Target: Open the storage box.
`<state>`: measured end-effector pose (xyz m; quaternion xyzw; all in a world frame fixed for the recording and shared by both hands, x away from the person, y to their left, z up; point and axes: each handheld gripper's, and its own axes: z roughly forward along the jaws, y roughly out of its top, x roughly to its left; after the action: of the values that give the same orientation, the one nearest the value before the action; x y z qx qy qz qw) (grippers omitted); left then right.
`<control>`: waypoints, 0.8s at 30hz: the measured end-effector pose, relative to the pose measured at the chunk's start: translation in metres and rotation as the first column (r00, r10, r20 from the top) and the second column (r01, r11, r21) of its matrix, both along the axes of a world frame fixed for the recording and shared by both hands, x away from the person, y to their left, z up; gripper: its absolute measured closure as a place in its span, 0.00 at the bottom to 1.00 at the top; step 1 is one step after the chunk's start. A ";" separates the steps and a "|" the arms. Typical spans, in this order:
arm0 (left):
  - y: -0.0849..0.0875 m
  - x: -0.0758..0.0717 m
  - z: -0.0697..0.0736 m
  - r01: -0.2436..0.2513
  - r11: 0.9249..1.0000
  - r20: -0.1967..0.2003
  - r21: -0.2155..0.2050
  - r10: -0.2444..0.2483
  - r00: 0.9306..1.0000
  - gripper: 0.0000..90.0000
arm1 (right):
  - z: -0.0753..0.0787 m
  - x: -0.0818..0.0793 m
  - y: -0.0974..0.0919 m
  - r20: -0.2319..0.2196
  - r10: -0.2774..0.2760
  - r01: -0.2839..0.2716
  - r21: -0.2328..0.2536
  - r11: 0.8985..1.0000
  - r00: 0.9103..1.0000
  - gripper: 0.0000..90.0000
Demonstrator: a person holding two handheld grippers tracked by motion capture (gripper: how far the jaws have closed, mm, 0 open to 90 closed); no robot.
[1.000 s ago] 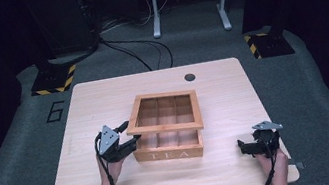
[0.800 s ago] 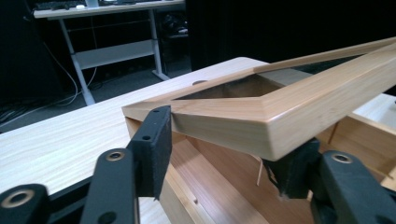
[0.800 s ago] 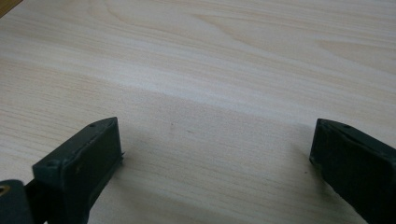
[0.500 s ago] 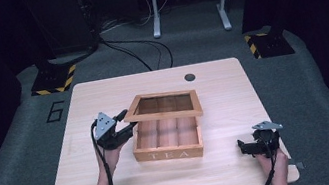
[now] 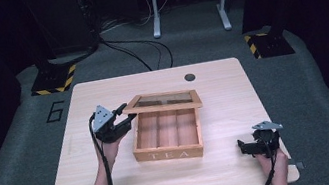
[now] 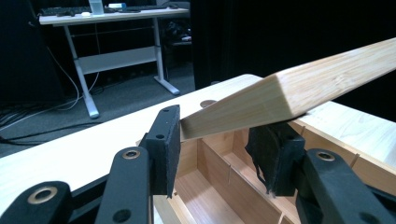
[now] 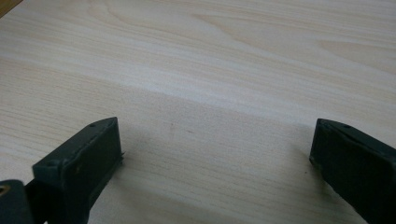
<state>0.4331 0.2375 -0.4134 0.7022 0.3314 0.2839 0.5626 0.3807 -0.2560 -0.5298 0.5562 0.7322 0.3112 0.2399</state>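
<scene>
L tongs just closed on box lid corner, lid raised; R tongs open.

In the left gripper view, the lid of the tea box runs off the right edge, so we cannot see its far end. In the high view, the raised lid hides the box's rear compartments, and the bottom edge cuts both forearms.

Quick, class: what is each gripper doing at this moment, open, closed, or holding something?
Left gripper: its jaws, just closing, are clamped on the tea box lid, lifted.
Right gripper: open, holding nothing, over the table.
</scene>
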 end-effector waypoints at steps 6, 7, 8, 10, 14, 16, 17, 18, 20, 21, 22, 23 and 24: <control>-0.001 0.006 -0.001 -0.004 1.000 -0.012 0.007 0.004 1.000 0.61 | 0.000 0.000 0.000 0.000 0.000 0.000 0.000 1.000 1.000 0.02; -0.001 0.008 -0.001 -0.005 1.000 -0.008 0.005 0.005 1.000 0.61 | 0.000 0.000 0.000 0.000 0.000 0.000 0.000 1.000 1.000 0.02; -0.001 0.009 -0.001 -0.008 1.000 -0.002 0.003 0.008 1.000 0.61 | 0.000 0.000 0.000 0.000 0.000 0.000 0.000 1.000 1.000 0.02; -0.001 0.011 0.000 -0.011 1.000 -0.003 -0.003 0.011 1.000 0.62 | 0.000 0.000 0.000 0.000 0.000 0.000 0.000 1.000 1.000 0.02; -0.001 0.015 -0.001 -0.016 1.000 -0.012 -0.007 0.016 1.000 0.64 | 0.000 0.000 0.000 0.000 0.000 0.000 0.000 1.000 1.000 0.02; -0.001 0.017 -0.001 -0.014 1.000 -0.014 -0.016 0.013 1.000 0.64 | 0.000 0.000 0.000 0.000 0.000 0.000 0.000 1.000 1.000 0.02; -0.001 0.018 -0.001 -0.015 1.000 -0.016 -0.011 0.015 1.000 0.64 | 0.000 0.000 0.000 0.000 0.000 0.000 0.000 1.000 1.000 0.02; -0.002 0.019 -0.001 -0.019 1.000 -0.021 -0.015 0.019 1.000 0.64 | 0.000 0.000 0.000 0.000 0.000 0.000 0.000 1.000 1.000 0.02; -0.002 0.021 -0.001 -0.018 1.000 -0.023 -0.014 0.018 1.000 0.64 | 0.000 0.000 0.000 0.000 0.000 0.000 0.000 1.000 1.000 0.02; -0.002 0.023 -0.001 -0.019 1.000 -0.027 -0.014 0.019 0.999 0.64 | 0.000 0.000 0.000 0.000 0.000 0.000 0.000 1.000 1.000 0.02; -0.002 0.024 -0.001 -0.020 1.000 -0.024 -0.015 0.020 1.000 0.64 | 0.000 0.000 0.000 0.000 0.000 0.000 0.000 1.000 1.000 0.02; -0.002 0.025 -0.001 -0.020 1.000 -0.030 -0.017 0.019 0.999 0.64 | 0.000 0.000 0.000 0.000 0.000 0.000 0.000 1.000 1.000 0.02; -0.003 0.026 -0.001 -0.022 1.000 -0.028 -0.017 0.022 0.999 0.64 | 0.000 0.000 0.000 0.000 0.000 0.000 0.000 1.000 1.000 0.02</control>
<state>0.4592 0.2346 -0.4143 0.6975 0.3493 0.2774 0.5608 0.3806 -0.2559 -0.5298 0.5562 0.7321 0.3113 0.2401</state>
